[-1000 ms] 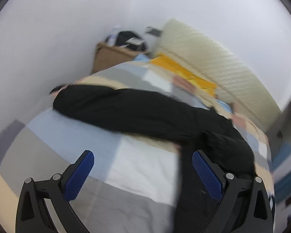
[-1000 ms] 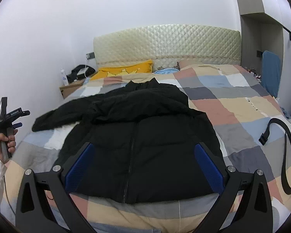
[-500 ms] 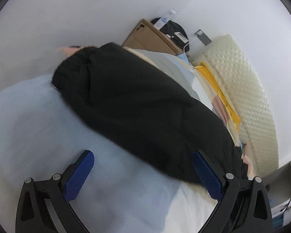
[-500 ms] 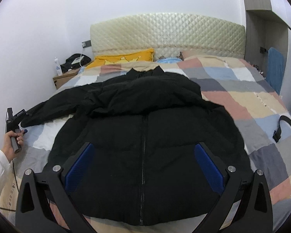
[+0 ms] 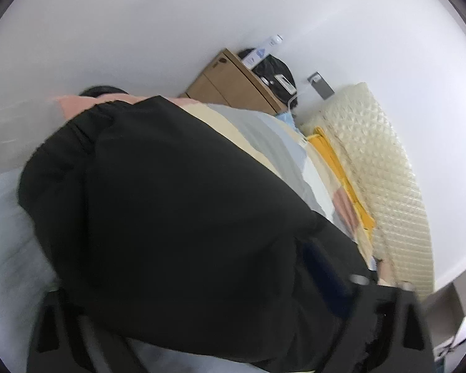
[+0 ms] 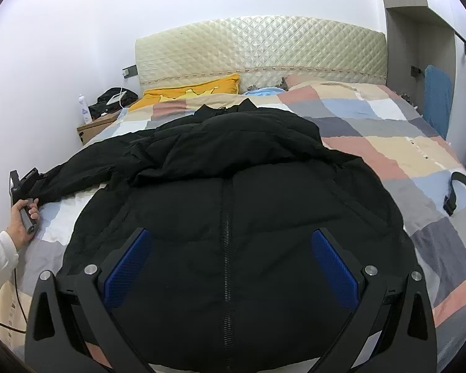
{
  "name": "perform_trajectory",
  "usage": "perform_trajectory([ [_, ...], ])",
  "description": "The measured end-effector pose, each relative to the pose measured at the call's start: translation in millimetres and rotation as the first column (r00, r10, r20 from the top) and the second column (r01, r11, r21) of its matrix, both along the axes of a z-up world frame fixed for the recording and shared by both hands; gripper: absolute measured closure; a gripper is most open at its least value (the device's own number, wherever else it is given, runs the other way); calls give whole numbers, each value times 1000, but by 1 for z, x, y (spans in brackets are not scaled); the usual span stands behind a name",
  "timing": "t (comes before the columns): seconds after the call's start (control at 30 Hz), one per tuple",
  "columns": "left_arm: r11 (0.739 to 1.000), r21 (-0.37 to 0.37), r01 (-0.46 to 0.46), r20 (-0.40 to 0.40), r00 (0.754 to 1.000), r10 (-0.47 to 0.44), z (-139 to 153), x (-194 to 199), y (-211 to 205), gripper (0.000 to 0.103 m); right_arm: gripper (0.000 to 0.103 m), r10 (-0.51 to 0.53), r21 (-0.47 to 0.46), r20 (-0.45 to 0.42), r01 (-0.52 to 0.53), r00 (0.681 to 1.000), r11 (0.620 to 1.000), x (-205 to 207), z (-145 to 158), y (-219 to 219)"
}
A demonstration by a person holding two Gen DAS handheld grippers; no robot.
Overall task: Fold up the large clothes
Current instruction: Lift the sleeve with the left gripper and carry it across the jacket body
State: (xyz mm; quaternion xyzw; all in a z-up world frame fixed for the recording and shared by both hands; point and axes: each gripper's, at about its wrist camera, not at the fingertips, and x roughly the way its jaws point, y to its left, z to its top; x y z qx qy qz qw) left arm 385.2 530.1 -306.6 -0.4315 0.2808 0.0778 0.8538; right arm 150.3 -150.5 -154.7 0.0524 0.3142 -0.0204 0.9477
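Note:
A black puffer jacket point(image 6: 233, 199) lies front up on the patchwork bed point(image 6: 388, 155), zipper down the middle, collar toward the headboard. Its left sleeve point(image 6: 87, 174) stretches out to the bed's left edge. My left gripper point(image 6: 23, 186) is at the cuff end of that sleeve; in the left wrist view the sleeve point(image 5: 177, 211) fills the space between the fingers and hides the left one, so the jaws' state is unclear. My right gripper point(image 6: 230, 264) is open and empty, low over the jacket's lower front.
A quilted cream headboard point(image 6: 264, 49) and a yellow pillow point(image 6: 192, 90) are at the far end. A wooden nightstand point(image 6: 93, 127) with a bottle and a dark bag stands at the left. A black belt point(image 6: 463, 192) lies on the right of the bed. A white wall runs along the left.
My left gripper has moved in onto the sleeve's cuff end, which now fills its view. My right gripper has come forward and lower over the jacket front, still open.

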Motion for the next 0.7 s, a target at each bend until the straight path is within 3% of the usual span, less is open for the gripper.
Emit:
perform_trajectory([
  [0.03, 1000, -5, -12, -4, 1000, 12, -1, -2, 1, 53, 1, -5, -3, 3, 5, 1000, 1000, 0, 1, -2],
  [0.07, 1000, -26, -15, -1, 1000, 15, -2, -3, 3, 69, 0, -7, -4, 3, 7, 1000, 1000, 0, 2, -2],
  [0.13, 999, -27, -38, 5, 999, 38, 4, -5, 7, 79, 0, -9, -10, 9, 9, 1000, 1000, -1, 7, -5],
  [0.27, 990, 107, -96, -37, 994, 100, 40, -13, -8, 87, 0, -2, -12, 32, 2, 999, 1000, -8, 15, -10],
  [0.37, 980, 172, -104, -25, 994, 110, 71, -11, -21, 89, 0, 11, -1, 30, -11, 999, 1000, -15, 18, -13],
  [0.7, 947, 314, -71, 52, 997, 57, 187, -31, -69, 92, 0, 67, -10, 89, -66, 994, 998, -44, 40, -22],
])
